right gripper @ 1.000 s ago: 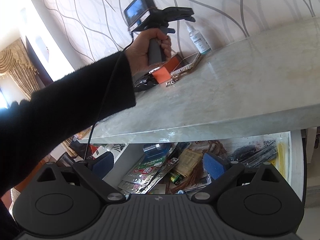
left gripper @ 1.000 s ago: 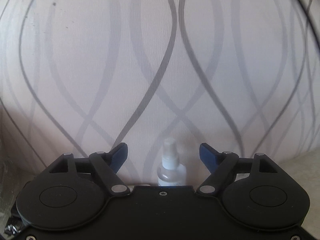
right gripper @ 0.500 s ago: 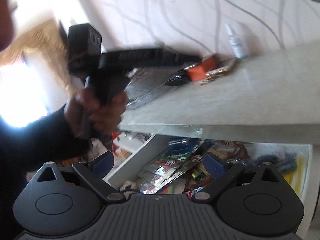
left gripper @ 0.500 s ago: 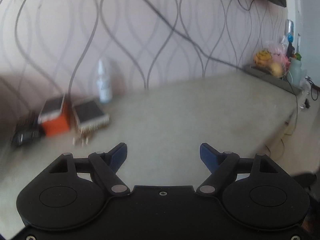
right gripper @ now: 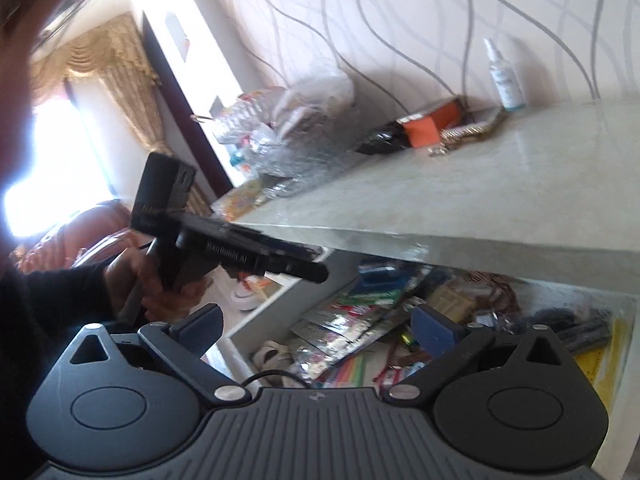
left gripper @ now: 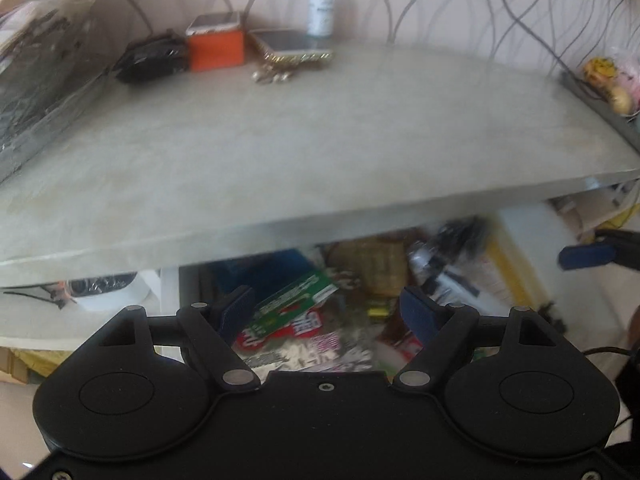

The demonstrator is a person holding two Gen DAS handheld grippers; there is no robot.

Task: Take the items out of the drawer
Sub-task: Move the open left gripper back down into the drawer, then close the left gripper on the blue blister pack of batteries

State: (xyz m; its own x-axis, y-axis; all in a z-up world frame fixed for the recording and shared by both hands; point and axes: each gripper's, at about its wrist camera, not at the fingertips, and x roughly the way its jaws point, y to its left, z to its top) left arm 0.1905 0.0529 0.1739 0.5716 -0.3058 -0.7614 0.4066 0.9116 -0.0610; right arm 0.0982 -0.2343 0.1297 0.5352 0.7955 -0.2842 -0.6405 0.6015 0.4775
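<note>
Under the front edge of the counter (left gripper: 320, 128), the drawer (right gripper: 280, 300) stands pulled out, crammed with packets, among them a green packet (left gripper: 296, 300) lying near the drawer's left wall. Over the drawer the left tongs (left gripper: 326, 312) point down with jaws spread wide and nothing between them. The right tongs (right gripper: 316, 326) hang before the drawer, equally wide and empty. At the counter's back stand a small white bottle (left gripper: 322, 0) and an orange box (left gripper: 216, 50).
</note>
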